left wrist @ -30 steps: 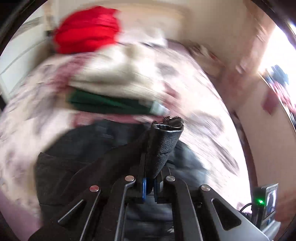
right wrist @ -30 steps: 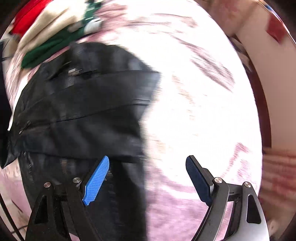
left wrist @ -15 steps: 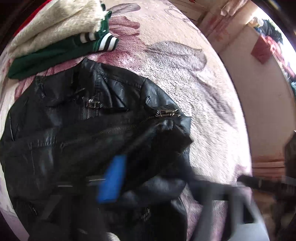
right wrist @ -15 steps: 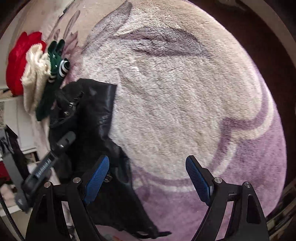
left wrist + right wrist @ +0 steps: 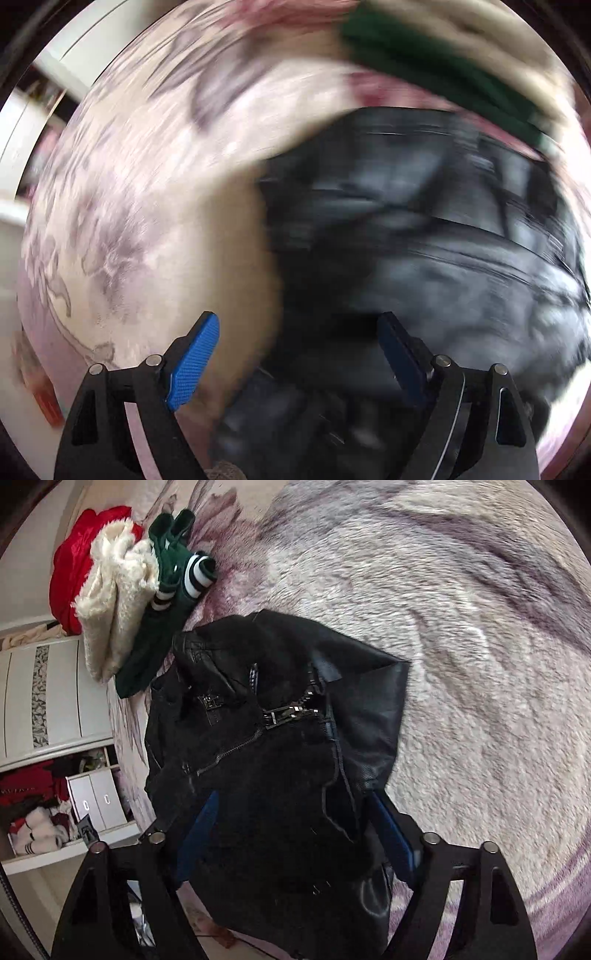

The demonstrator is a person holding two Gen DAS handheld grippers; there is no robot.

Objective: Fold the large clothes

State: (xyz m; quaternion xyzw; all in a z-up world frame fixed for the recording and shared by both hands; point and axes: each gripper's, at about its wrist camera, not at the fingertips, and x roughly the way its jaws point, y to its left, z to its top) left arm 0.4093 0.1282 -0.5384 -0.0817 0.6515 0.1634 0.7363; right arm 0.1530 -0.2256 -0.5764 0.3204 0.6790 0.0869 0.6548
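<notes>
I am looking into a bedroom in someone's home. A plush cream blanket with purple flower print is covering a wide soft surface like a bed, and clothes are lying on it: a black leather zip jacket, a dark green garment with white-striped cuffs, a cream fleece piece and a shiny red one. Beside the bed, a white wardrobe with patterned door panels is standing, and its open shelves are showing more piled clothing.

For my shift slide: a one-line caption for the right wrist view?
Right tongs closing around a black leather jacket on a floral fleece blanket.
</notes>
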